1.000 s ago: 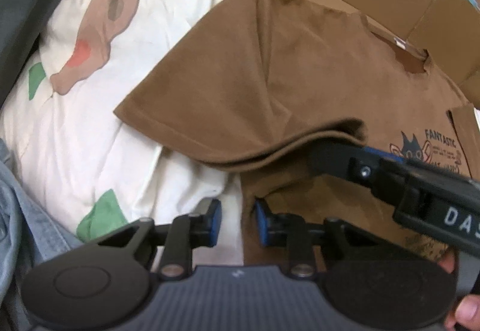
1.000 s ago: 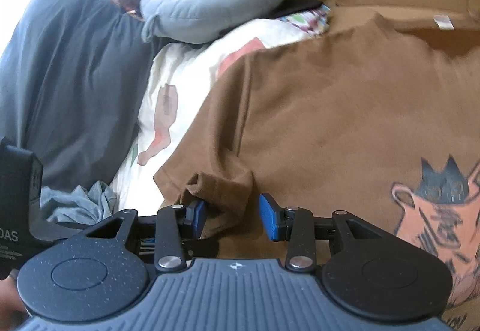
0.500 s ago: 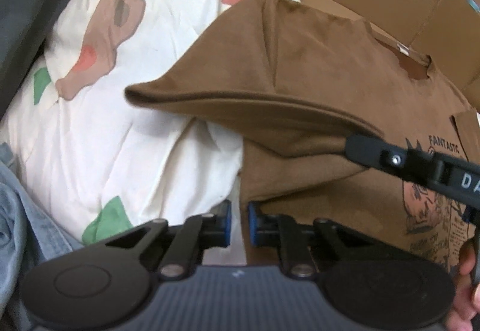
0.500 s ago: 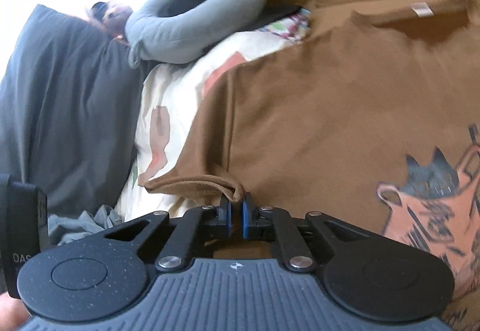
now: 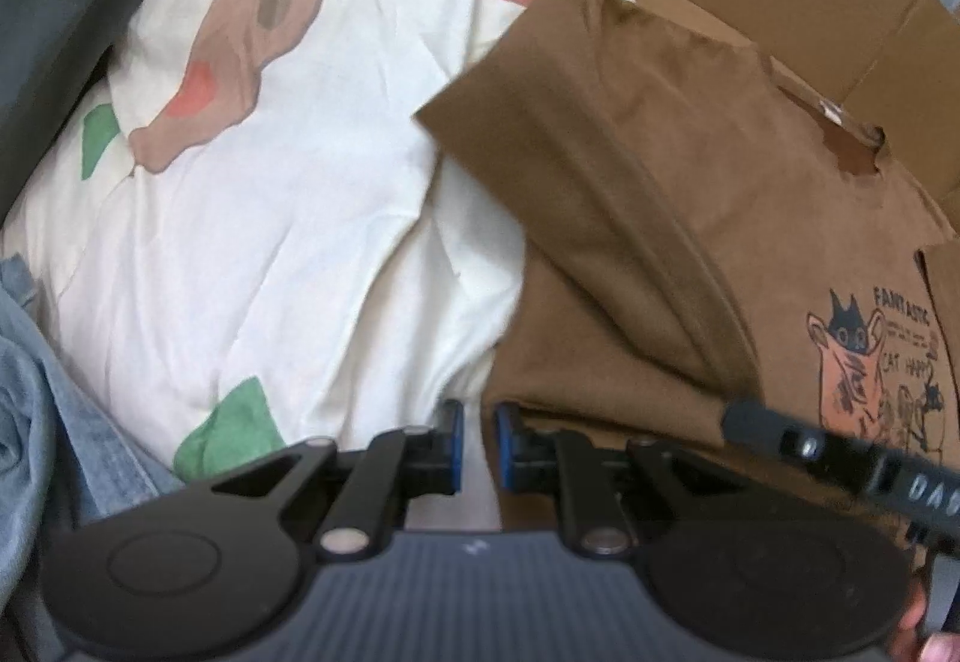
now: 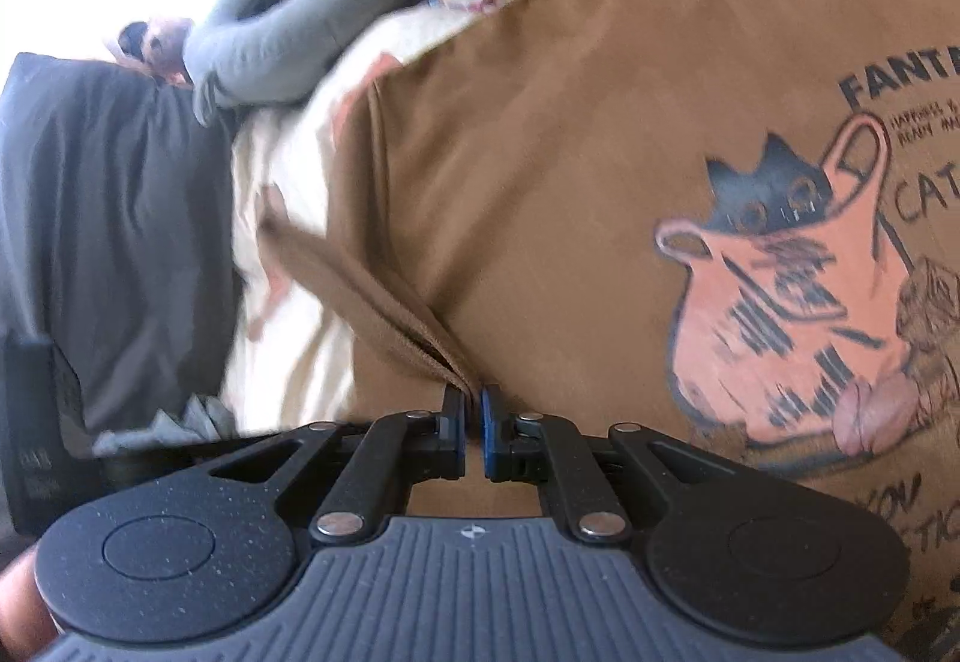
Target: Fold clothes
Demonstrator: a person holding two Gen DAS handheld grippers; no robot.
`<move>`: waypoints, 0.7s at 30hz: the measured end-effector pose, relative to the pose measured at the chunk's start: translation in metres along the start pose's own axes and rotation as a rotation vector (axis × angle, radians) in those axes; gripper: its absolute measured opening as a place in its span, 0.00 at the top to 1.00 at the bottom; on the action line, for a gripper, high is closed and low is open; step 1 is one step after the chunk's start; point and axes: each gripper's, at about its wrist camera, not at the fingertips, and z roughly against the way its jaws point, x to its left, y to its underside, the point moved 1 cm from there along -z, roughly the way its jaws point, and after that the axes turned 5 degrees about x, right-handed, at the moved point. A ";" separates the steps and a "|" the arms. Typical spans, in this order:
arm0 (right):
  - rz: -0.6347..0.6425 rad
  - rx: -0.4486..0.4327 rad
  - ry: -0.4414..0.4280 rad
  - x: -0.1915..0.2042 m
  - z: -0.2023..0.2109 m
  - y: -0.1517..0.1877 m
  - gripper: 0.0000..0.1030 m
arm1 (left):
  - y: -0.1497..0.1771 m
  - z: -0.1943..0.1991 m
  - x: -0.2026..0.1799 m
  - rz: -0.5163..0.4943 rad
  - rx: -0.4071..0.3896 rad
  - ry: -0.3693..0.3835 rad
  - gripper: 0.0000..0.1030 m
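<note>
- Right gripper (image 6: 473, 410) is clamped tight on the hem of the sleeve (image 6: 384, 302) of the brown t-shirt (image 6: 600, 122), jaws nearly together with just the cloth between.
- Shirt lies print-up, partly on a cream quilt (image 5: 288, 242) with colored patches, partly on flattened cardboard (image 5: 780, 2).
- Grey blanket (image 6: 108, 242) and a grey neck pillow (image 6: 312, 44) sit beyond the quilt; some blue denim (image 5: 36, 392) is bunched at the near left.
- Left gripper (image 5: 477, 443) sits right at the shirt's side edge, jaws a narrow gap apart; can't tell if any cloth is pinched.
</note>
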 end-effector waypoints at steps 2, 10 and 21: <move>-0.006 0.018 0.010 -0.004 -0.002 0.004 0.96 | 0.000 0.000 -0.001 -0.005 0.010 -0.010 0.86; -0.006 0.012 -0.015 -0.008 0.013 0.001 0.93 | -0.008 0.031 0.014 -0.078 0.013 -0.006 0.74; 0.016 -0.023 0.011 -0.010 0.037 -0.008 0.80 | -0.066 0.034 -0.027 -0.001 -0.121 0.012 0.57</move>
